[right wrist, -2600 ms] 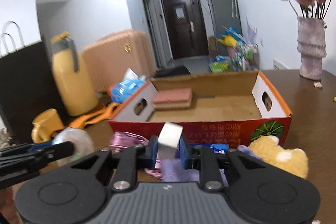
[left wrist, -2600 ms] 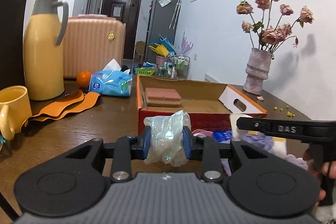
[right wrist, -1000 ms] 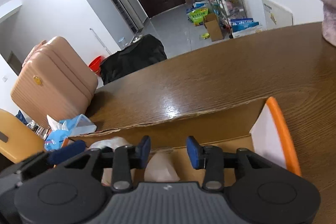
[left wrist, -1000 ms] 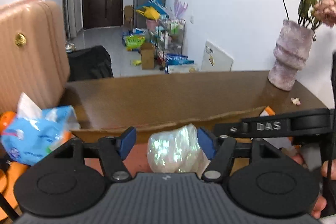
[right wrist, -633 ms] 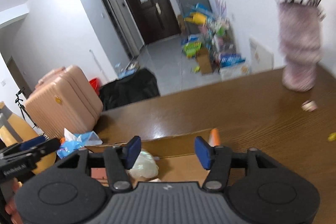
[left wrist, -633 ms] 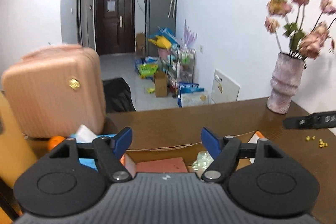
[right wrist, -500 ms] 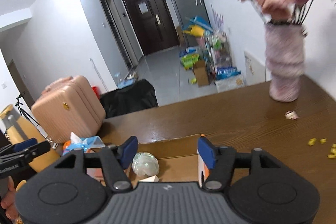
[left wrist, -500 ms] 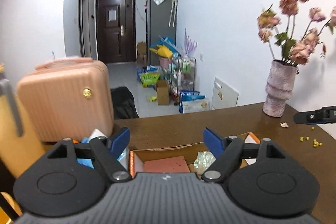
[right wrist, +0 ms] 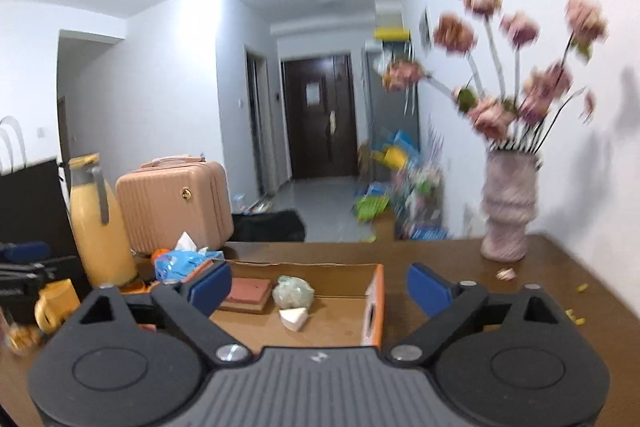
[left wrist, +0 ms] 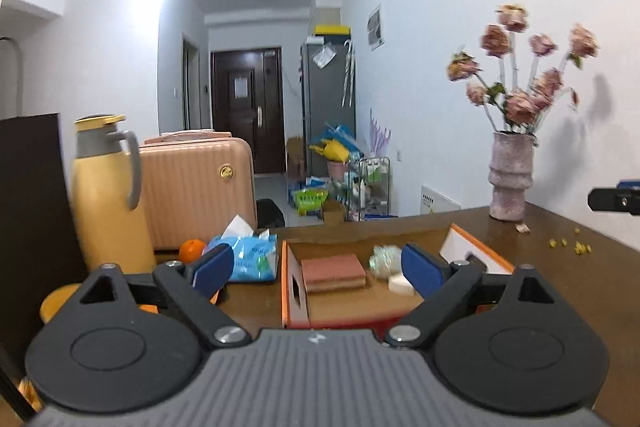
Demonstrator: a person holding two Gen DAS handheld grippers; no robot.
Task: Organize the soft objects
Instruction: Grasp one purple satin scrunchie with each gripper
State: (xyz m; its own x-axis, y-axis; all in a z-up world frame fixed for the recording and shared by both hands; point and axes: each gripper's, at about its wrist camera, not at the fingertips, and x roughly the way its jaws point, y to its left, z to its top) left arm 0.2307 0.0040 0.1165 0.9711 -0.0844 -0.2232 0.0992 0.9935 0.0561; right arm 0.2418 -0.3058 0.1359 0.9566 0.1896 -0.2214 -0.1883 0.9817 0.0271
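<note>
Left claw (left wrist: 318,265): jaws have just been opening, now wide apart, nothing between them. Cardboard box (left wrist: 294,291) on the tabletop (left wrist: 580,279) contains, left to right, a red sponge (left wrist: 333,271), an iridescent wad (left wrist: 382,259), a white wedge (left wrist: 400,284). Right claw (right wrist: 319,286): jaws likewise just opened, wide apart, empty

Brown table (left wrist: 580,279): cardboard box (left wrist: 294,291), vase (left wrist: 510,183), tissue pack (left wrist: 250,257).
</note>
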